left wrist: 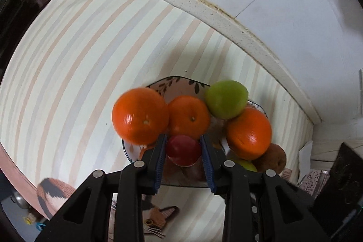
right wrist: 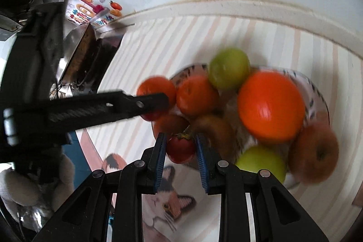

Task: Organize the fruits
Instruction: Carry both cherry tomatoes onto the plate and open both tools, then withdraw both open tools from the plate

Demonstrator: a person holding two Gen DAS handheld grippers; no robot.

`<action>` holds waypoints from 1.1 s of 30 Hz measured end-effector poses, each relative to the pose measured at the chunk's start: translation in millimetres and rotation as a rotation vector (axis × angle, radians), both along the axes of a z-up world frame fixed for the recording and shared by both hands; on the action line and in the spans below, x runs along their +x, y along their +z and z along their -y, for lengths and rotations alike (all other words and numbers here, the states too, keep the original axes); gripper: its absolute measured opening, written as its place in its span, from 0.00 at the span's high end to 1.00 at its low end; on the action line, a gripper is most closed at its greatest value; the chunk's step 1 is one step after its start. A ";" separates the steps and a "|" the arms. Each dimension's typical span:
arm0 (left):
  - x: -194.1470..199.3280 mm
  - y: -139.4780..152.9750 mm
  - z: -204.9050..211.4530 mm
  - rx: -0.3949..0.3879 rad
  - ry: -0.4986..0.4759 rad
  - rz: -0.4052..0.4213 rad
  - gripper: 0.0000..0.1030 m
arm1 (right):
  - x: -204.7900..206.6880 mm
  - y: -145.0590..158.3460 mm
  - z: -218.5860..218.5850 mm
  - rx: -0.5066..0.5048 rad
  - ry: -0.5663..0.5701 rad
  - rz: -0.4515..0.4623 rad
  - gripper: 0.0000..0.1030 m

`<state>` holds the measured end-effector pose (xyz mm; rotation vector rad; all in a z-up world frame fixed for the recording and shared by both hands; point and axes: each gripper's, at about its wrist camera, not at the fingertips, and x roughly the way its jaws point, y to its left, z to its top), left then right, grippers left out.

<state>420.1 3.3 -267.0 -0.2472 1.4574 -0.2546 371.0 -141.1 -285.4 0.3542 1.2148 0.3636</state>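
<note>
While clamped, glossy rnd red fruit (left wrist: pixel 183 149), ribbed blue pads (left wrist: pixel 160 159)

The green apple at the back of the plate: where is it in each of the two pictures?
Left wrist view: green apple, right of centre, behind the oranges.
Right wrist view: green apple, above centre, blurred.
Shared landmark: the big orange just right of it.

oranges: 3, ahead of the claw, first (left wrist: pixel 140 116) | green apples: 2, one (left wrist: pixel 226 99) ahead-right, one (right wrist: pixel 261 163) right of the claw | red fruits: 2, one (left wrist: pixel 183 149) between each claw's fingers | brown fruits: 3, first (right wrist: pixel 314 151) right | plate (left wrist: pixel 181 83): 1
</note>
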 end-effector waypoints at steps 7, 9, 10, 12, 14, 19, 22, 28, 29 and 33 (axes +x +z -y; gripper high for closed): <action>14.1 -7.4 -1.1 0.019 -0.014 -0.036 0.72 | 25.1 -6.6 -29.3 -0.081 0.071 0.014 0.72; 15.4 -6.8 -1.0 0.012 -0.014 -0.044 0.71 | 27.8 -8.4 -33.4 -0.099 0.083 0.012 0.61; 15.2 -5.6 -1.4 0.012 -0.013 -0.044 0.70 | 27.3 -9.1 -32.6 -0.099 0.079 0.006 0.53; 14.3 -2.7 -2.0 -0.003 -0.015 -0.045 0.57 | 23.0 -5.2 -27.0 -0.088 0.061 0.014 0.32; 11.2 3.3 -5.1 -0.011 -0.008 -0.035 0.40 | 18.2 0.7 -17.1 -0.087 0.038 0.017 0.27; -1.6 26.1 -13.4 0.031 0.001 0.030 0.20 | 4.4 21.9 10.0 -0.131 -0.034 0.033 0.09; -17.4 41.0 -19.2 0.091 0.012 0.088 0.13 | -7.5 38.0 22.2 -0.230 -0.071 0.053 0.07; -64.6 61.9 -20.7 0.196 0.017 0.182 0.07 | -36.3 65.6 38.7 -0.388 -0.122 0.077 0.04; -73.5 65.3 -19.3 0.215 0.017 0.200 0.07 | -42.6 69.2 40.5 -0.399 -0.127 0.078 0.04; -100.3 75.6 -16.1 0.232 0.024 0.240 0.07 | -60.5 79.0 45.6 -0.420 -0.141 0.087 0.04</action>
